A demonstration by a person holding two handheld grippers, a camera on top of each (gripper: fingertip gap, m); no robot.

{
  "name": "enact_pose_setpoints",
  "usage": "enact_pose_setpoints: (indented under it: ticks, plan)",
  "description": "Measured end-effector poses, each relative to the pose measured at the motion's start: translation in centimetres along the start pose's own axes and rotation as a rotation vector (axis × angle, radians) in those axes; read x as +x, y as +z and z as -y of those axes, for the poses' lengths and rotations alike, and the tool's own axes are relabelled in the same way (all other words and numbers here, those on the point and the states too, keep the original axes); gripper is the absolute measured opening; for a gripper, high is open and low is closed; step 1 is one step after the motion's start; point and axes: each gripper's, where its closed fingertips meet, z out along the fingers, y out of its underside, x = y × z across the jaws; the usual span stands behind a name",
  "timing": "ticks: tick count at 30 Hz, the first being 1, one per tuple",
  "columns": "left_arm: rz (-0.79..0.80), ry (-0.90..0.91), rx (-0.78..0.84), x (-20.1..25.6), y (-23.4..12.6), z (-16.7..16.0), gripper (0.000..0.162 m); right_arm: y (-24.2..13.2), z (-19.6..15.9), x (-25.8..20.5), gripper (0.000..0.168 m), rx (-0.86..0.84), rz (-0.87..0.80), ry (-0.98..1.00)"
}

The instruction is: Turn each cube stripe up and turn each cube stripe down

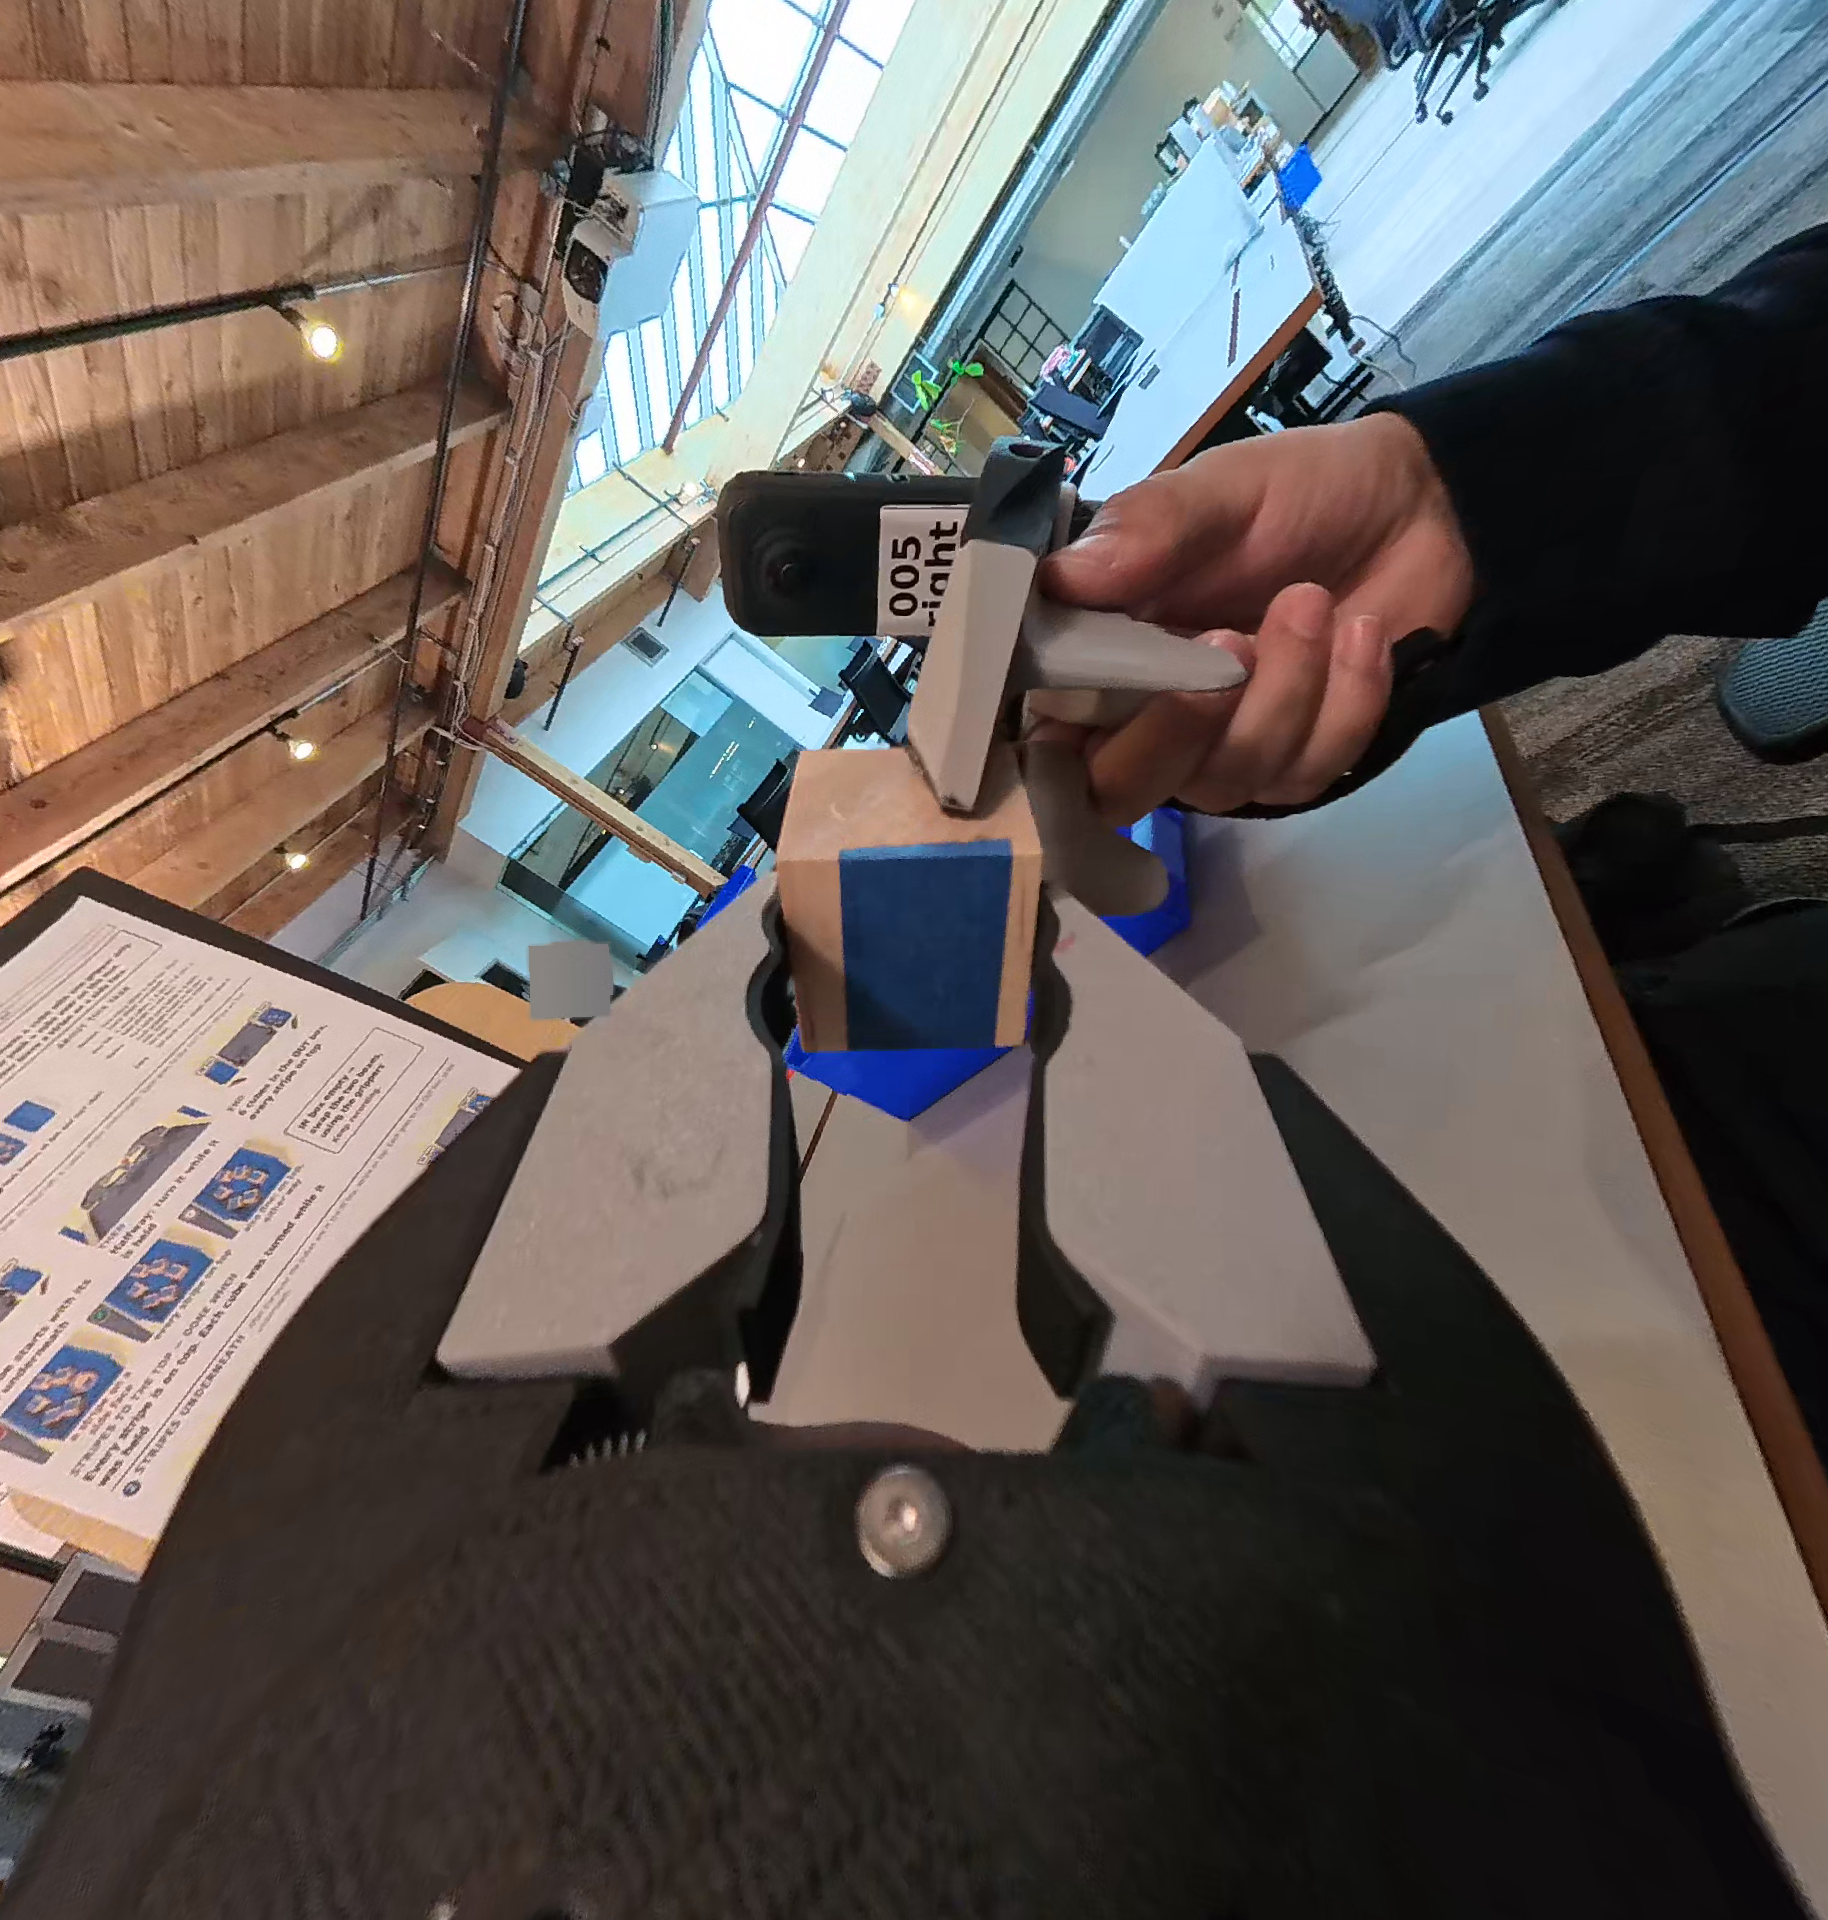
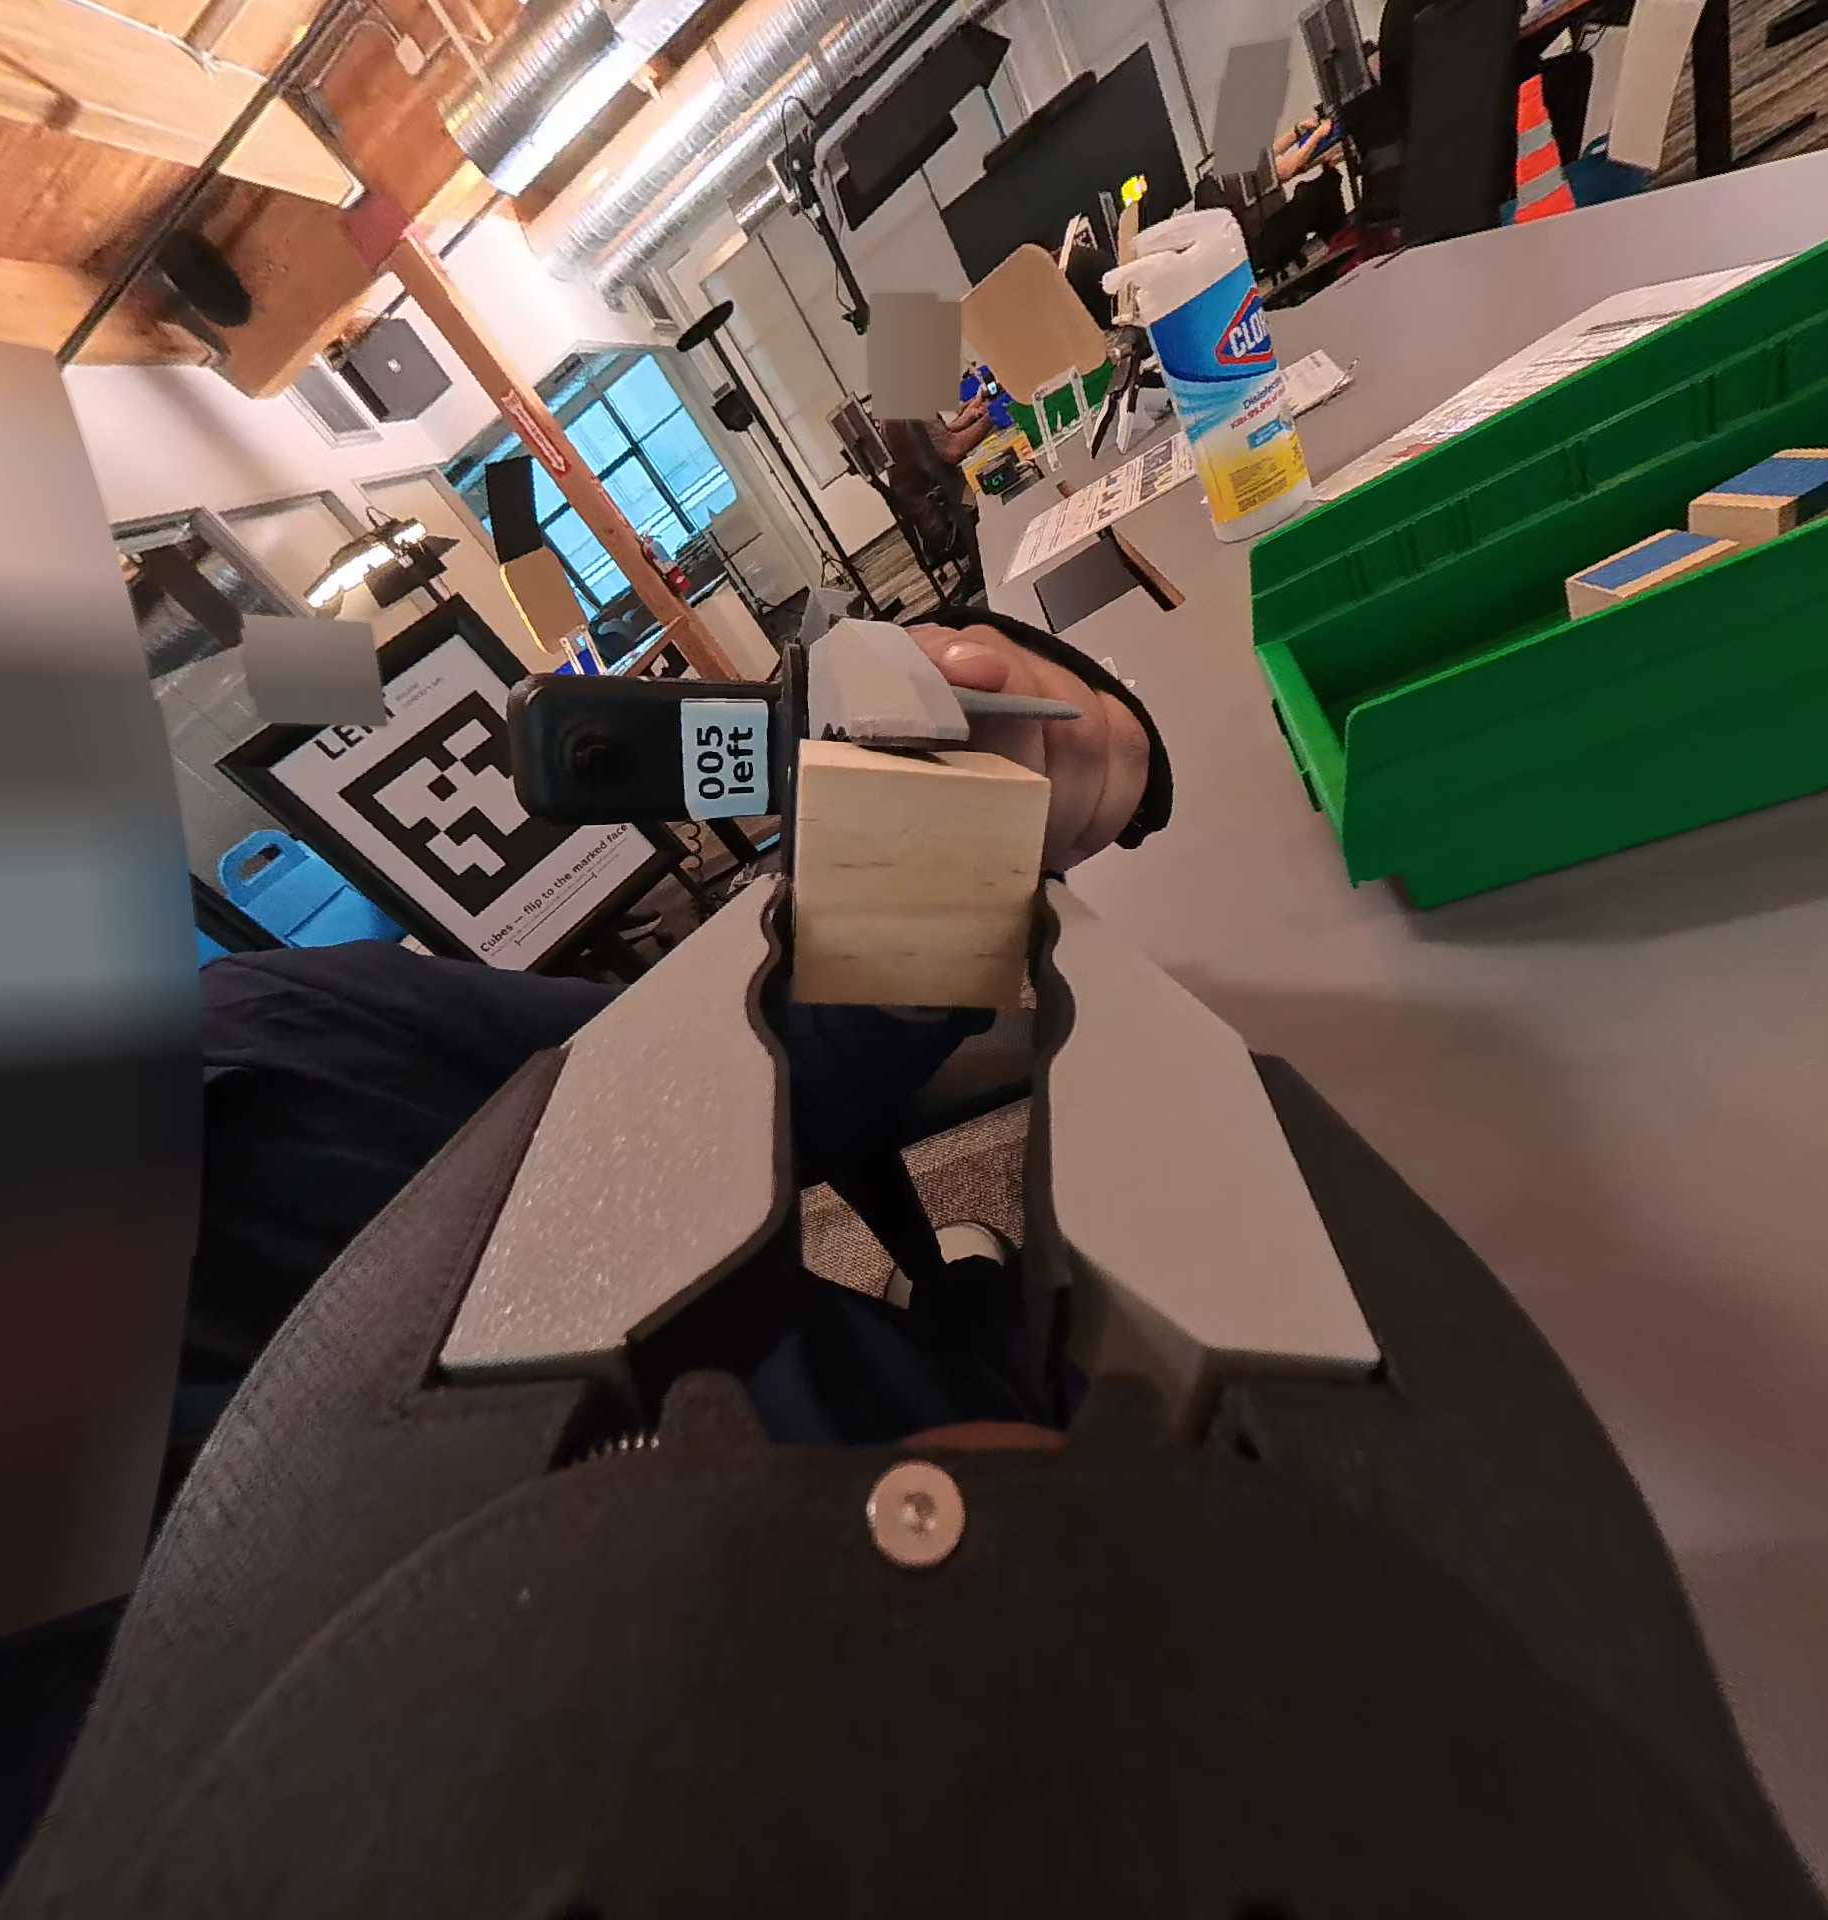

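We see one wooden cube (image 1: 915, 914) held in mid-air above the grey table (image 1: 1409, 1039), w/ both tongs on it at once. The left gripper (image 1: 910, 966) is clamped on the cube's two side faces near its fingertips; the blue stripe (image 1: 925, 940) faces that gripper's camera. The right gripper (image 2: 915, 956) pinches the same cube (image 2: 915, 883) across its other pair of faces, so the two sets of fingers cross at right angles. From the right wrist view only bare wood shows. One right finger (image 1: 967, 675) lies flat on the cube's upper face; its partner is mostly hidden behind the cube, so that contact is probably there but we can't confirm it.

Writing: each gripper's camera carries a small label (image 2: 725, 771), which we don't read out. A green bin (image 2: 1575, 665) on the table holds at least two more cubes (image 2: 1648, 571), stripes up. Behind it stands a wipes canister (image 2: 1227, 384) w/ a branded wrap. A printed instruction sheet (image 1: 151, 1195) sits at left, and a framed sign (image 2: 453, 800) w/ a black-and-white marker pattern stands beyond the left gripper.
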Motion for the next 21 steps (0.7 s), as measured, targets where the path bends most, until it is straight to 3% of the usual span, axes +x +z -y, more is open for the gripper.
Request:
enact_pose_setpoints:
  ticks: [12, 21]
  plan:
    - [-0.011, -0.017, -0.061, 0.14, 0.13, -0.92, 0.043, -0.72, 0.47, 0.98, 0.041, 0.023, -0.075, -0.018]
    - [0.003, 0.008, -0.035, 0.08, 0.11, -0.62, 0.043, -0.59, 0.63, 0.75, 0.041, 0.06, 0.017, 0.075]
